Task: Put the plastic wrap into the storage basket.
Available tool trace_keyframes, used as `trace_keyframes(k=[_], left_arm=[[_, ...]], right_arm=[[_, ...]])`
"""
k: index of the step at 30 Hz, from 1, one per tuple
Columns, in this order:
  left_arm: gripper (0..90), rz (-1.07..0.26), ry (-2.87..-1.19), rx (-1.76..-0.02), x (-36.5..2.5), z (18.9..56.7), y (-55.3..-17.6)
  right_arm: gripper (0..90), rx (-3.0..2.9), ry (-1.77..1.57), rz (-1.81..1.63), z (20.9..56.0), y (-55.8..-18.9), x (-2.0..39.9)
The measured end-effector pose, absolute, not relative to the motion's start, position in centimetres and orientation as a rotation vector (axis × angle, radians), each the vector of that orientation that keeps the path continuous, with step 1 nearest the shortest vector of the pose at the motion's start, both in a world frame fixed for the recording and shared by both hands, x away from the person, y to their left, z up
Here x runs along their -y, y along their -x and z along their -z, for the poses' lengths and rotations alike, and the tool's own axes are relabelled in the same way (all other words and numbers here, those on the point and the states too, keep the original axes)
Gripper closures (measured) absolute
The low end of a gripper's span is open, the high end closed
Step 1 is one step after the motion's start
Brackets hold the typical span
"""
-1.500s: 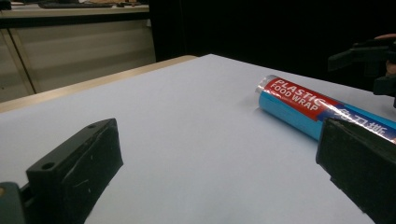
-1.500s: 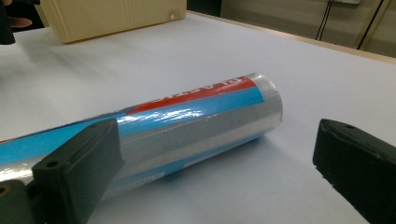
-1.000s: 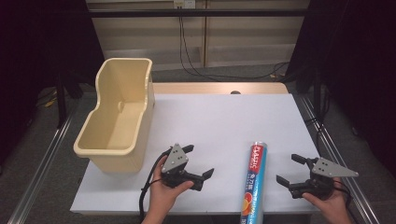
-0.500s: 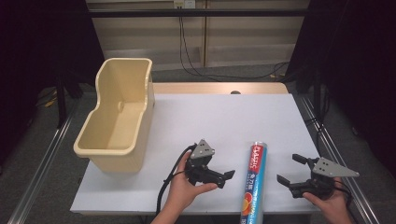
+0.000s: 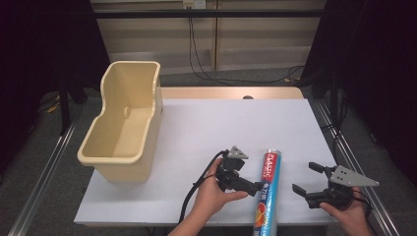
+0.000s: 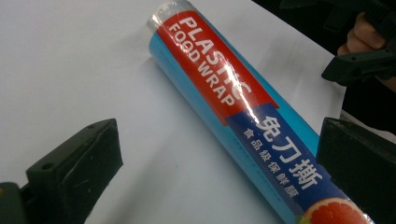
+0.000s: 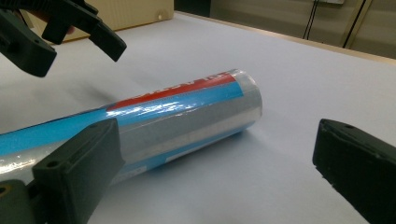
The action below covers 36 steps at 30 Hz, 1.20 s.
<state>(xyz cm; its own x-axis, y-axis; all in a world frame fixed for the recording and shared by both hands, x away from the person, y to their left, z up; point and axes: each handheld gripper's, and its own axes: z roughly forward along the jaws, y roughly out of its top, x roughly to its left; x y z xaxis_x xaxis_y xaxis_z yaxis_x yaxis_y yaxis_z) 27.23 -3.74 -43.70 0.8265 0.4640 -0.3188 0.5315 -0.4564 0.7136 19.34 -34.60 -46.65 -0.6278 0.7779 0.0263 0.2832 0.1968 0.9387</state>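
reaching left gripper (image 5: 248, 179), spread wide, beside food wrap roll (image 5: 268, 189).

White table (image 5: 196, 128): wrap roll (image 5: 268, 191) flat, cream bin (image 5: 123, 132), maybe overhanging edge.

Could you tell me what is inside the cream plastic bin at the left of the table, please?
The bin looks empty in the high view: bare floor and far inner walls. Its near wall hides the lowest strip of the inside. The plastic wrap roll lies outside it, on the table.
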Motion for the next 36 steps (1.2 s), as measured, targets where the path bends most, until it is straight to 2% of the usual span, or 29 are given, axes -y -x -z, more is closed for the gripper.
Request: trace_keyframes(k=[18,36], left_arm=[[0.1,0.215,-2.216,-0.822,8.0,45.0,-26.1],[1.0,0.271,-2.338,-0.868,10.0,46.1,-25.3]], right_arm=[[1.4,-2.012,-0.994,-1.429,46.6,-19.3,34.7],[1.4,-2.015,-0.988,-1.429,46.6,-19.3,34.7]])
